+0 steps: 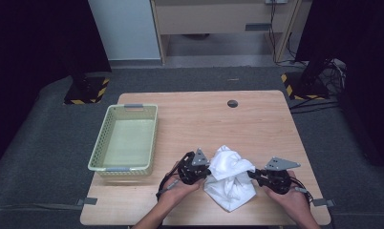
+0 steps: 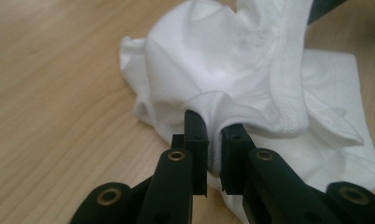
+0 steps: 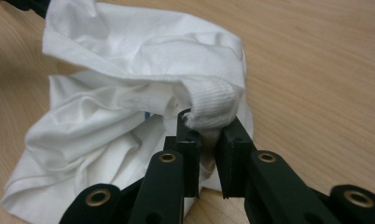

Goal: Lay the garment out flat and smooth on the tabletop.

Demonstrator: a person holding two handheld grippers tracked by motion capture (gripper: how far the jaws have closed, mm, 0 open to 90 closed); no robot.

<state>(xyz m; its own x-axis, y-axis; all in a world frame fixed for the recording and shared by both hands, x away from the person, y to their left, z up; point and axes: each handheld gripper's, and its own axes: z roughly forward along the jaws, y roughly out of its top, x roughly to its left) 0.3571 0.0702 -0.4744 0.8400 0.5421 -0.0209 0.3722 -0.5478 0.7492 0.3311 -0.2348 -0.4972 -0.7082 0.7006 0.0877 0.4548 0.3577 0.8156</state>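
Now the wooden table (image 1: 257, 119) carries a green mesh basket (image 1: 125, 138) toward its left edge and a crumpled white garment (image 1: 229, 177) near the front edge, right of centre. Its bulk runs from the front edge away toward the far one, directly between the two hands, equally near both. At its left side, the left gripper (image 2: 215, 140) is clamped on a hemmed fold; at its right side, the right gripper (image 3: 208, 133) pinches a ribbed cuff or band.
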